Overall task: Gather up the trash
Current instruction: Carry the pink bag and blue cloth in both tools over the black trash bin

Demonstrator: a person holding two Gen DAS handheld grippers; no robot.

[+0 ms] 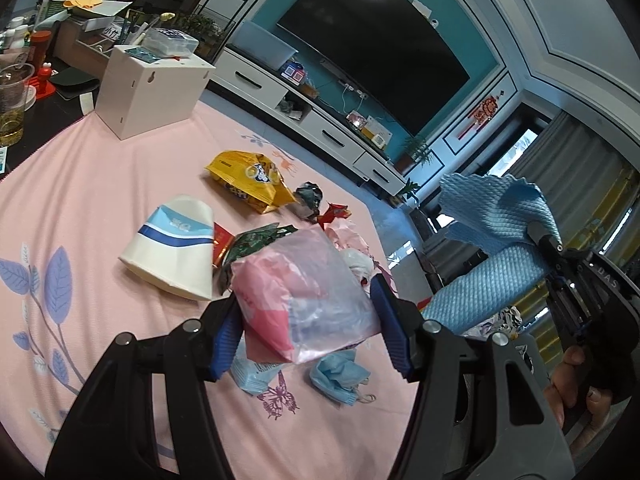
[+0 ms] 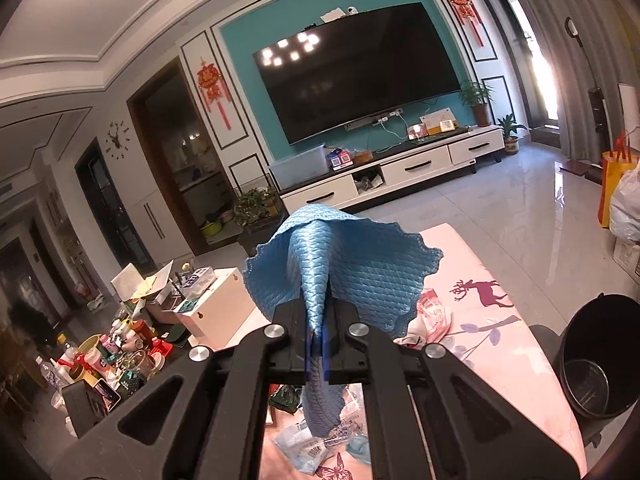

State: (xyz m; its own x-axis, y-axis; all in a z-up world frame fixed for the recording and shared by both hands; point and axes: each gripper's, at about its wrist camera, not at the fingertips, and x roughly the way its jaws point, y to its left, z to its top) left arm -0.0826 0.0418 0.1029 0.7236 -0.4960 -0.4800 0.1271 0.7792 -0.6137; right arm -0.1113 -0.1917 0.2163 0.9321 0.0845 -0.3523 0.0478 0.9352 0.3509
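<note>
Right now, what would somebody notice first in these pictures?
Probably the pink plastic bag held up between the left gripper's blue fingers, above scattered wrappers on the pink tablecloth. Next, the blue cloth pinched in the shut right gripper, fanning out before the big dark TV.

Your left gripper [image 1: 306, 326] has black angular arms with silver screws and ribbed blue pads [image 1: 229, 330]. Your right gripper [image 2: 318, 350] matches it; bare-skinned fingers [image 1: 570, 376] wrap its black handle.

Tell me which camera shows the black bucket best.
The right wrist view: the black bucket stands beside the table's right edge, its rim and inside visible. The left wrist view does not show it.
</note>
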